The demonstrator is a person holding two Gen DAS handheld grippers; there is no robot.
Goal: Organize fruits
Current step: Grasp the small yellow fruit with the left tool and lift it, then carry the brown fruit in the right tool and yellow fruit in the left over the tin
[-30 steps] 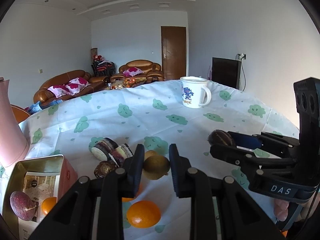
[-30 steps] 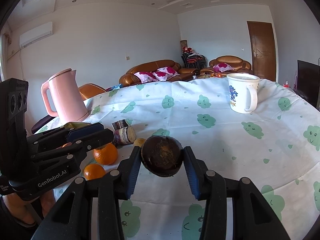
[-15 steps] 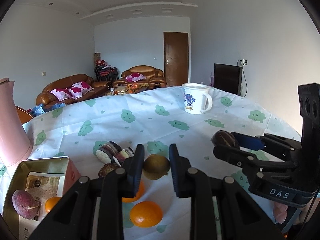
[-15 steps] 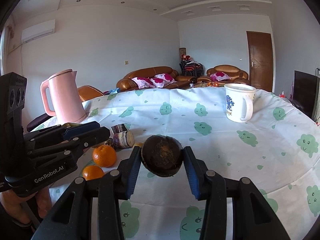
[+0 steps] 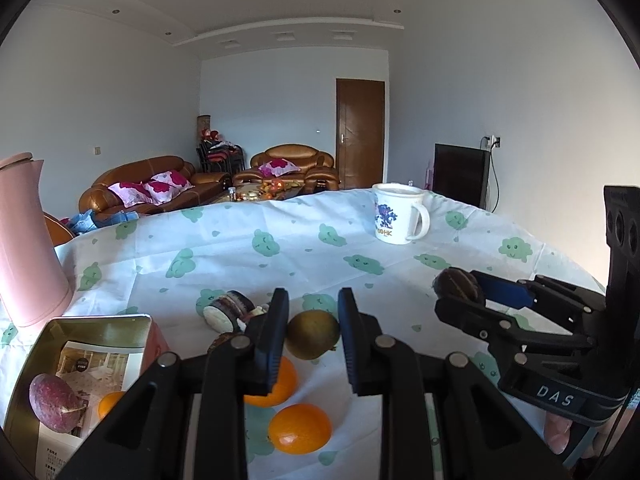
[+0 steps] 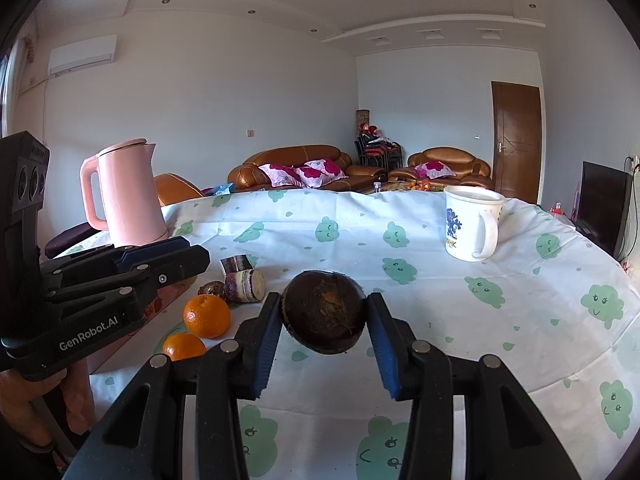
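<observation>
Right gripper (image 6: 323, 320) jaws clamp dark round fruit (image 6: 323, 312) | left gripper (image 5: 313, 334) jaws narrow, empty

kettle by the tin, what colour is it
Pink kettle, clearest in the right wrist view.

Three oranges (image 5: 300, 429), one mug (image 5: 398, 213), one pink kettle (image 6: 128, 196), one tin (image 5: 92, 344) lower left, two grippers (image 5: 312, 336), two sofas (image 5: 144, 186).

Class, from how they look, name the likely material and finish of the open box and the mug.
Open box: probably tin-plated metal; its inner walls have a dull gold sheen and thin rolled rims. Mug: likely glazed ceramic, glossy white with a blue print, though enamel is possible.
</observation>
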